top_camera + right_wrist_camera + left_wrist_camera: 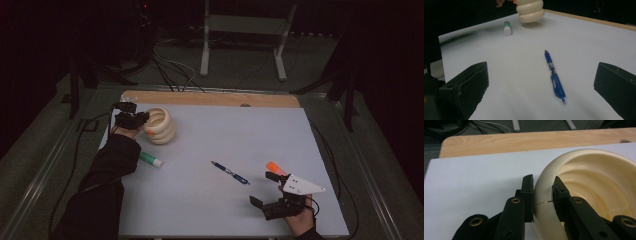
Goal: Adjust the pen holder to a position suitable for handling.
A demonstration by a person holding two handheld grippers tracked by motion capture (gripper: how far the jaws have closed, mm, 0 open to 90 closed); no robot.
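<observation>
**Left tool clamped on cup rim**

Cream ribbed cup (160, 126) at tabletop (210, 200) far-left corner, rim pinched by left tool (543, 191), one jaw inside, one outside. Looks slightly lifted. Risk: thin rim grip, cup may tilt or slip. Right tool (269, 189) jaws apart, idle near blue pen (554, 75). Glue stick (151, 160) lies nearby.
</observation>
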